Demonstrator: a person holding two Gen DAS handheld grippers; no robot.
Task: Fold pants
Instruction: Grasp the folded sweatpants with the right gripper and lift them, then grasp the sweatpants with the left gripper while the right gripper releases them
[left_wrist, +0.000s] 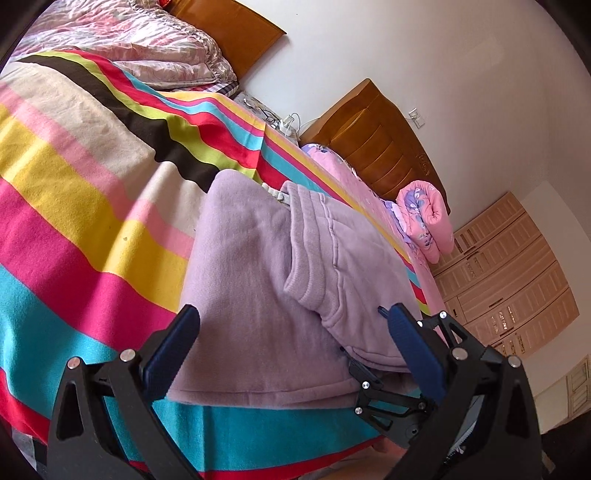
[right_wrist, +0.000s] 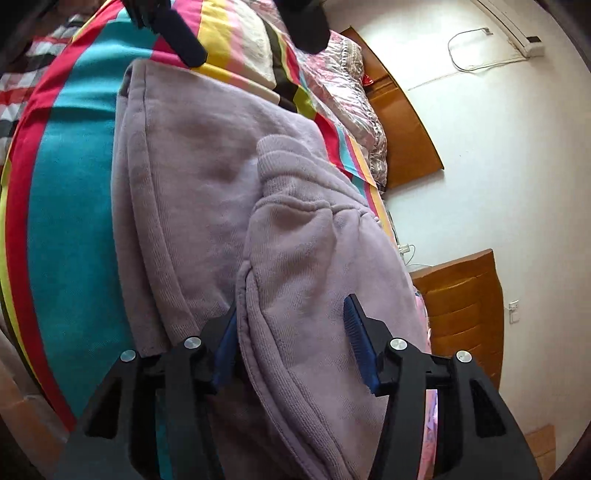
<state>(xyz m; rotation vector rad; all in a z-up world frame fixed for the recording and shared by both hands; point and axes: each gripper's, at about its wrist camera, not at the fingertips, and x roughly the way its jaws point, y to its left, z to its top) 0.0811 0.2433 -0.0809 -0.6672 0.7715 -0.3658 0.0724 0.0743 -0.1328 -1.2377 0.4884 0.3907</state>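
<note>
Lilac fleece pants (left_wrist: 251, 273) lie folded on a striped blanket (left_wrist: 74, 192), a ribbed cuff (left_wrist: 308, 291) resting on top. My left gripper (left_wrist: 293, 325) hovers over the near edge of the pants, jaws wide apart and gripping nothing. In the right wrist view the pants (right_wrist: 199, 177) fill the middle. My right gripper (right_wrist: 291, 328) straddles a thick folded edge of them: one pad lies against the fold, the other stands clear of the cloth, so it is open. Fingers (right_wrist: 184, 40) of the left gripper show at the top of that view.
A crumpled floral quilt (left_wrist: 147, 40) lies at the head of the bed, against a wooden headboard (left_wrist: 236, 33). A rolled pink quilt (left_wrist: 428, 218) sits on the far side by a second headboard (left_wrist: 384, 147). Chargers and cables (left_wrist: 284, 123) lie between. A wardrobe (left_wrist: 509, 280) stands beyond.
</note>
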